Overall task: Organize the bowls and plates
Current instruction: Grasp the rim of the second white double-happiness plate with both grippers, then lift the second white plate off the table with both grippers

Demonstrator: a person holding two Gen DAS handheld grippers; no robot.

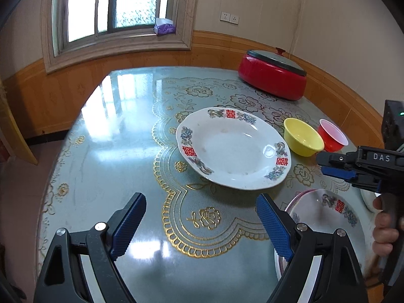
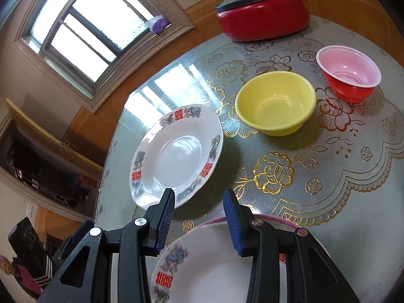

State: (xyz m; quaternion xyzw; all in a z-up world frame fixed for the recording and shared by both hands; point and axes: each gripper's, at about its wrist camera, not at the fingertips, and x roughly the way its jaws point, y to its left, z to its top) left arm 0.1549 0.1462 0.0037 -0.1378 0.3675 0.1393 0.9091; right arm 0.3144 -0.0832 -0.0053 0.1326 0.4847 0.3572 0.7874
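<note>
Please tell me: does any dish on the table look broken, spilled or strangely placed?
Nothing stands out. The patterned plate, yellow bowl and red bowl sit upright, empty and apart. Both tongs are open, holding nothing.

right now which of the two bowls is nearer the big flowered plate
The yellow bowl: it sits right beside the flowered plate, while the red bowl stands farther off, beyond it.

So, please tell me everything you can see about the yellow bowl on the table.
The round yellow bowl, plastic by its look, stands upright and empty on the glass-covered lace tablecloth. Its wall is smooth, with a thin rolled rim and a flat bottom. It sits between the white flowered plate and the red bowl with pink inside, apart from both in the right wrist view. No hand-held gripper touches it.
</note>
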